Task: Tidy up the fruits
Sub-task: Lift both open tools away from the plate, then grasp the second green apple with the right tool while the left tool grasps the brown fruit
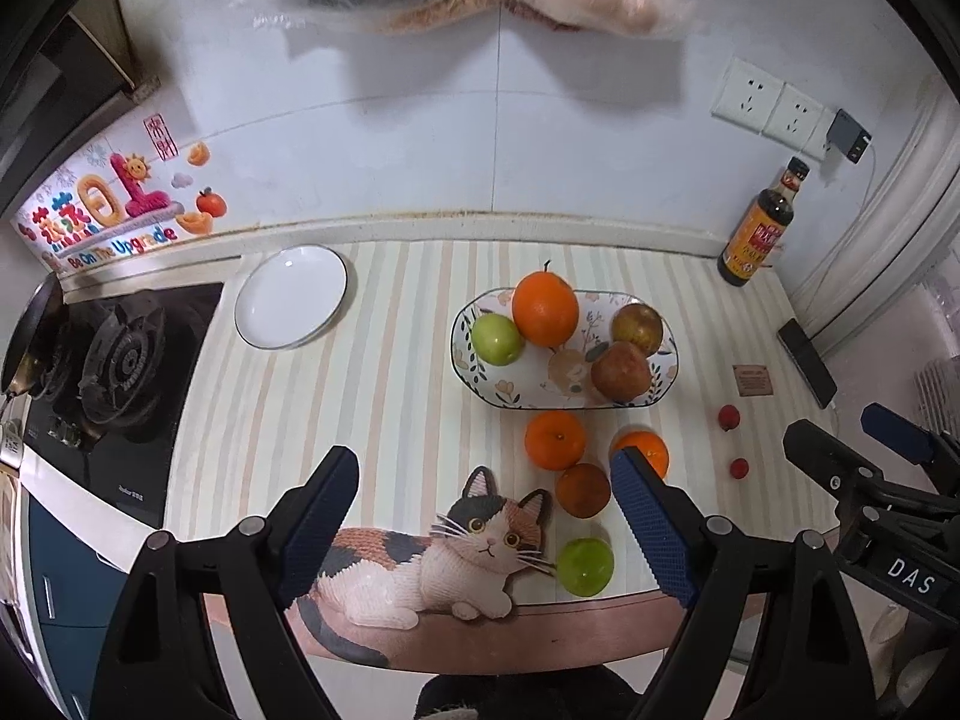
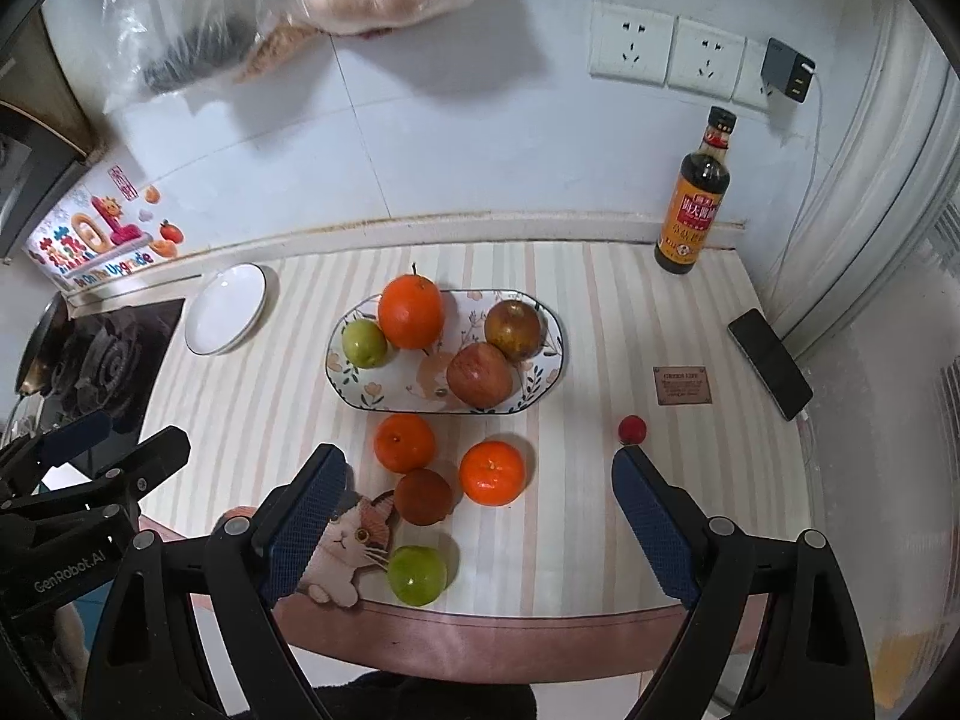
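While both hand-held grippers, left [image 1: 483, 516] and right [image 2: 480, 519], are held with jaws apart and empty above the striped table [image 2: 600, 540], loose round oranges [image 2: 492, 473] lie beneath, near the oval floral ceramic dish [image 2: 360, 387].

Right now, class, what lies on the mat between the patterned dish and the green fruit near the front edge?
Three loose fruits: two oranges and a brown fruit, between dish and green fruit; clearest in the right wrist view.

Four fruits [image 2: 431, 492] loose beside filled dish [image 2: 354, 381]
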### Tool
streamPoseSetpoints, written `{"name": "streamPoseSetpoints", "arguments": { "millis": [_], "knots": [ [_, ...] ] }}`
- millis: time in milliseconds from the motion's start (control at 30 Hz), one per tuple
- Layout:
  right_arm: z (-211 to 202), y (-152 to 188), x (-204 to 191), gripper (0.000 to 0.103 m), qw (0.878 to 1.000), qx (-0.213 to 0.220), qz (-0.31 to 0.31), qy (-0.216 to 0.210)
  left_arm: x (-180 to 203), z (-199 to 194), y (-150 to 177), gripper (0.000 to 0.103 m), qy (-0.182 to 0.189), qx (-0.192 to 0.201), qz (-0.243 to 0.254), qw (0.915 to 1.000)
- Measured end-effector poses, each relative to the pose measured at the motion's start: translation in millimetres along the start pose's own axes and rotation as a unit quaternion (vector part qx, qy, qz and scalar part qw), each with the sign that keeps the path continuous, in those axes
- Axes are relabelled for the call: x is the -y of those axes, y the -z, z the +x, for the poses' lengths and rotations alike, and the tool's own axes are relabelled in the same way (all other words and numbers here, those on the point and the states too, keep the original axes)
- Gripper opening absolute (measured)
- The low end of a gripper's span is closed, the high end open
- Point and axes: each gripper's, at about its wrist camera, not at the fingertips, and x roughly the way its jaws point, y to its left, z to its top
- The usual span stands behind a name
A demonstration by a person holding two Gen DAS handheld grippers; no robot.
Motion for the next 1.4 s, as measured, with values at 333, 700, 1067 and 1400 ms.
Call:
{"name": "streamPoseSetpoints", "arguments": {
  "millis": [333,700,1067,1400],
  "knots": [
    [-6,-4,8,0.093,0.999,0.007,0.022,-0.026,5,-8,-4,0.086,0.008,0.011,-0.004,0.9999],
    [126,34,36,0.097,0.982,-0.153,0.072,-0.084,2,94,11,0.098,-0.013,-0.110,-0.024,0.9936],
    [256,125,-10,0.071,0.935,-0.315,0.078,-0.144,-18,153,47,0.098,-0.062,-0.196,-0.034,0.9781],
    [234,115,35,0.059,0.955,-0.272,0.079,-0.094,30,201,34,0.098,0.025,-0.233,-0.056,0.9705]
  ]
}}
